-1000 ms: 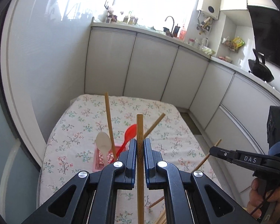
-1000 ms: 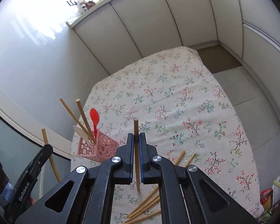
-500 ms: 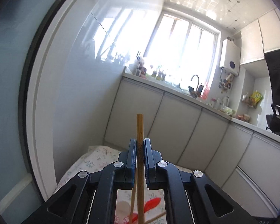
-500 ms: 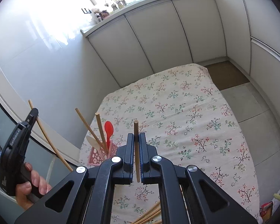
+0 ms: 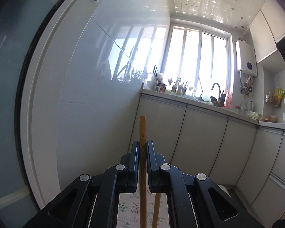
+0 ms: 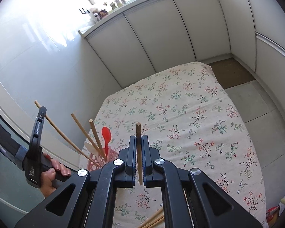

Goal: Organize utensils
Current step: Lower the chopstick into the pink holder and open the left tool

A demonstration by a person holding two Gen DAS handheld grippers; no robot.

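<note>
My left gripper [image 5: 142, 146] is shut on a bamboo chopstick [image 5: 142, 127] that stands upright between its pads. In the right wrist view the left gripper [image 6: 42, 111] sits at the far left in a person's hand [image 6: 51, 172]. Its long chopstick [image 6: 57, 131] slants down to the pink holder [image 6: 113, 154]; I cannot tell if the tip is inside. The holder carries a red spoon [image 6: 106, 133], a white spoon [image 6: 89, 145] and two chopsticks [image 6: 94, 133]. My right gripper [image 6: 138, 142] is shut on a darker wooden chopstick [image 6: 138, 131], above the table beside the holder.
A floral tablecloth [image 6: 180, 110] covers the table. Several loose chopsticks [image 6: 153, 218] lie at its near edge under the right gripper. White cabinets [image 6: 161, 34] run behind and to the right, a glossy wall [image 5: 85, 95] on the left. A doormat [image 6: 231, 72] lies past the table.
My left gripper has swung upward with its chopstick, from facing the table and holder to facing the wall and window. In the right view it rose beside the holder. The right gripper stayed put.
</note>
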